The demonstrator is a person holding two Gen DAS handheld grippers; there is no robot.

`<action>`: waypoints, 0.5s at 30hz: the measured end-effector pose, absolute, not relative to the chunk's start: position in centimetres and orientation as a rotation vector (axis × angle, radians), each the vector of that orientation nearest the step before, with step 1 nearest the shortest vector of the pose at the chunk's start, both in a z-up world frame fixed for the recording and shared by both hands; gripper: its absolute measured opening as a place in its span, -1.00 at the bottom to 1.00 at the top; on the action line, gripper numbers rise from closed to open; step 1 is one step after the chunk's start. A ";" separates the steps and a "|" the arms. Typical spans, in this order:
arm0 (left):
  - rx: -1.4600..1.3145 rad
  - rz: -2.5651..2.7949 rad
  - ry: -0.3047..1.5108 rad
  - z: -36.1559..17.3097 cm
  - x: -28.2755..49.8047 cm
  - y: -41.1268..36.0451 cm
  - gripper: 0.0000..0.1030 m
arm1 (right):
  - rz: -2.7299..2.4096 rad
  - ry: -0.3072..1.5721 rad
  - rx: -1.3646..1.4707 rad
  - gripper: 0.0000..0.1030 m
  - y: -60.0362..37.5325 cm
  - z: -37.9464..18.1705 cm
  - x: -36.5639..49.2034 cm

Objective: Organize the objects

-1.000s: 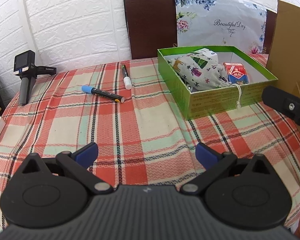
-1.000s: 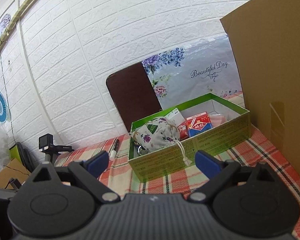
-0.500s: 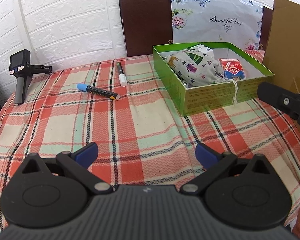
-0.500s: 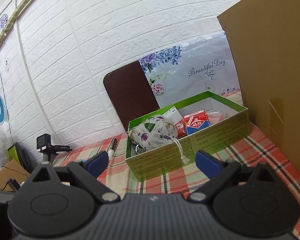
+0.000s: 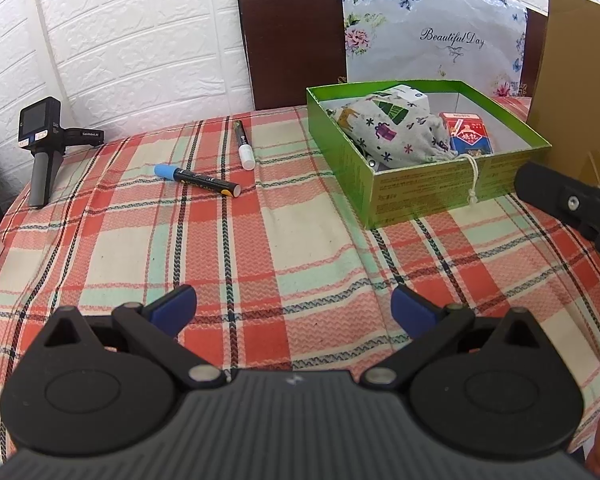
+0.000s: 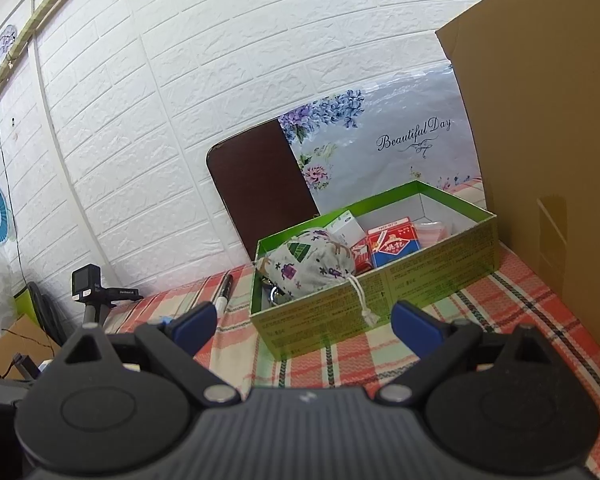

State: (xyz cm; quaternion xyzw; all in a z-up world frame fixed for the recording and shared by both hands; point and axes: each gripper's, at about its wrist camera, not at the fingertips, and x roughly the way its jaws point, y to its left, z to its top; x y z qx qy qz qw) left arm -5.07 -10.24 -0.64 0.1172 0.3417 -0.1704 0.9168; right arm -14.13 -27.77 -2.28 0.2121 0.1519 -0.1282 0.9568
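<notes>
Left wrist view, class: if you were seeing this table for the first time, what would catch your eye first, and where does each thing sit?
The bright green box stands out, far right on the plaid tablecloth, holding a printed drawstring pouch and a red-and-blue carton. To its left two markers lie loose on the cloth: a blue-capped marker and, behind it, a white-capped marker. Both the left gripper and the right gripper are open and empty.

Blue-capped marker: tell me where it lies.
In the left wrist view, the blue-capped marker lies on the plaid tablecloth, left of the green box, beside the white-capped marker.
</notes>
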 end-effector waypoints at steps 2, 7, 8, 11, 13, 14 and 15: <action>0.242 -0.352 0.704 -0.6 -5.1 -10.3 1.00 | -0.257 0.310 0.424 0.89 -27.7 -2.3 -14.1; 0.238 -0.351 0.713 -0.5 -4.9 -10.2 1.00 | -0.254 0.318 0.414 0.89 -27.6 -2.4 -13.8; 0.238 -0.348 0.713 -0.5 -4.9 -10.2 1.00 | -0.253 0.319 0.414 0.89 -27.6 -2.4 -13.8; 0.237 -0.333 0.718 -0.5 -4.8 -10.2 1.00 | -0.253 0.322 0.410 0.90 -27.6 -2.4 -13.7; 0.236 -0.325 0.720 -0.4 -4.7 -10.2 1.00 | -0.252 0.323 0.407 0.90 -27.5 -2.4 -13.7; 0.236 -0.324 0.721 -0.4 -4.7 -10.2 1.00 | -0.251 0.324 0.404 0.90 -27.5 -2.4 -13.6; 0.238 -0.322 0.720 -0.4 -4.7 -10.2 1.00 | -0.251 0.325 0.403 0.90 -27.5 -2.4 -13.6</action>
